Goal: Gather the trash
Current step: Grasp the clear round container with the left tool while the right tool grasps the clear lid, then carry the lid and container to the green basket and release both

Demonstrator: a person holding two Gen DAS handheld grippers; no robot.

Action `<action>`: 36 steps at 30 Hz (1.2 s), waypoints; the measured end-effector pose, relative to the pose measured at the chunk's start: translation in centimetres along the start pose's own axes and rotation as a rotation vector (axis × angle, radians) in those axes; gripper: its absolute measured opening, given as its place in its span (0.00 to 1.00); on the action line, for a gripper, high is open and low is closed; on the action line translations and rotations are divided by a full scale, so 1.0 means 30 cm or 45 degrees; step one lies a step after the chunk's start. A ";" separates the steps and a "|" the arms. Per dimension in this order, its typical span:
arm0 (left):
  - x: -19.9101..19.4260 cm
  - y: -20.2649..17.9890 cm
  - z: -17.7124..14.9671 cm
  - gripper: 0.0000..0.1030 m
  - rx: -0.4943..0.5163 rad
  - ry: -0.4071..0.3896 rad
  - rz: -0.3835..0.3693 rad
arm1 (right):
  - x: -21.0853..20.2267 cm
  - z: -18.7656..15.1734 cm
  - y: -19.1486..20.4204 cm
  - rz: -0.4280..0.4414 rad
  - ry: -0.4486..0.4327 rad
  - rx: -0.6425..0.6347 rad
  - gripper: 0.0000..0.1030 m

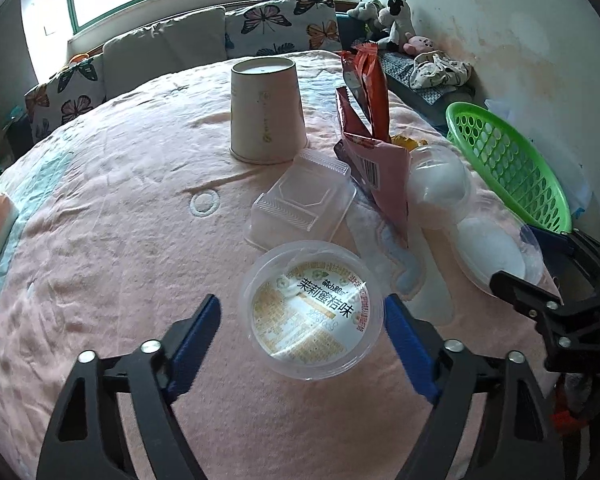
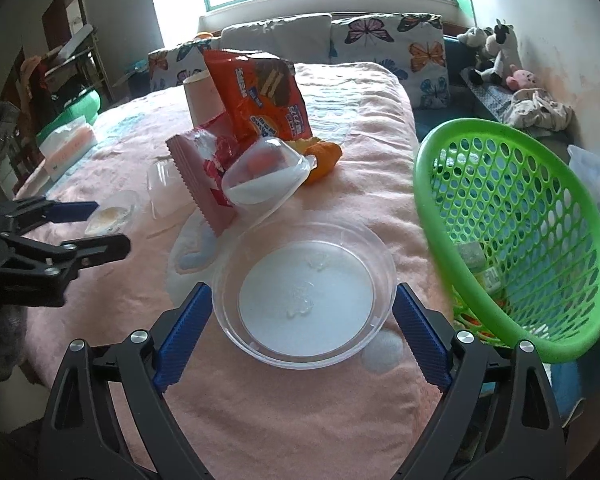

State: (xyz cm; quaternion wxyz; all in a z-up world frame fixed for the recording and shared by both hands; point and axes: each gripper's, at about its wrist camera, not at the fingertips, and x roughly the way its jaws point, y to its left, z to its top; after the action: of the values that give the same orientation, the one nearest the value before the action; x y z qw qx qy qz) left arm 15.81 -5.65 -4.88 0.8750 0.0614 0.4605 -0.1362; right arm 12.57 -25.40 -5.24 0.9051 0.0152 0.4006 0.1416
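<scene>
On the pink blanket [image 1: 120,240] lies a clear round cup with a printed lid [image 1: 312,312]. My left gripper [image 1: 302,306] straddles it, open; one blue pad stands clear of its wall, the other is close beside it. In the right wrist view the same cup [image 2: 114,216] sits between the left gripper's [image 2: 96,228] fingers. A shallow clear round dish [image 2: 304,288] lies between the blue pads of my right gripper [image 2: 303,292], which is open, both pads just beside the rim. The green mesh basket [image 2: 516,232] leans at the bed's right edge.
An upturned paper cup [image 1: 266,112], a clear rectangular tray [image 1: 304,204], an orange snack bag [image 2: 260,96], a pink wrapper [image 2: 204,184], a clear domed lid [image 2: 266,176] and orange peel [image 2: 324,156] crowd the middle. A tissue pack [image 2: 66,144] lies left. Butterfly pillows [image 1: 284,24] line the back.
</scene>
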 end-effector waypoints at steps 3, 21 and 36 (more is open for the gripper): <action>0.007 -0.004 0.003 0.65 -0.006 0.003 -0.019 | -0.017 -0.001 -0.006 0.024 -0.008 0.026 0.87; -0.068 -0.006 0.005 0.64 -0.036 -0.062 -0.076 | -0.116 0.012 -0.004 0.172 -0.069 0.140 0.87; -0.145 -0.061 0.075 0.64 -0.013 -0.116 -0.153 | -0.207 0.075 -0.215 0.067 -0.189 0.306 0.87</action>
State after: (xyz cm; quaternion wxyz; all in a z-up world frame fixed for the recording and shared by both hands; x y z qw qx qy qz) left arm 14.71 -7.14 0.01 0.8856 0.0228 0.4237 -0.1890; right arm 11.82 -33.06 -0.15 0.9198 0.1444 0.3462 0.1150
